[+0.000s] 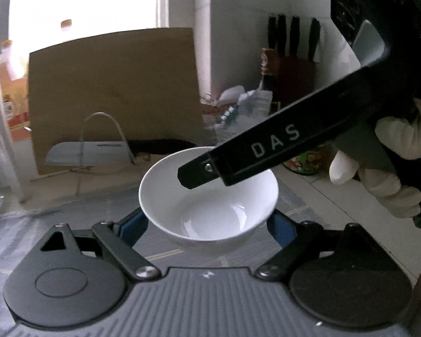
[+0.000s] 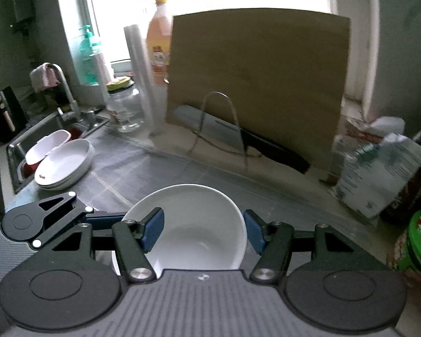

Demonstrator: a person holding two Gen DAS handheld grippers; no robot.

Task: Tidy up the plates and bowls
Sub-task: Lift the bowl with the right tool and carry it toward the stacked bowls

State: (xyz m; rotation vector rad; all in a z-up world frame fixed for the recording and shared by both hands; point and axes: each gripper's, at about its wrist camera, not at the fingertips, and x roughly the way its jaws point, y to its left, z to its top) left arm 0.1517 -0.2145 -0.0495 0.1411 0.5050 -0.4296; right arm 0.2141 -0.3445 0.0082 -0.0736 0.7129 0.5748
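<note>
White bowl [image 1: 207, 196] sits between spread pads of L gripper [image 1: 207, 226] and R gripper [image 2: 203, 231], both released, w/ plate stack [image 2: 64, 164] far left.

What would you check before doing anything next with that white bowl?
1. Bowl upright on the counter: ok.
2. Right gripper open, one blue finger inside the bowl and one outside: ok.
3. Left gripper fingers straddle the bowl: ok; touching it: cannot tell.
4. Both grippers on one bowl, free of each other: cannot tell.
5. Stack of plates by the sink within free reach: ok.
</note>
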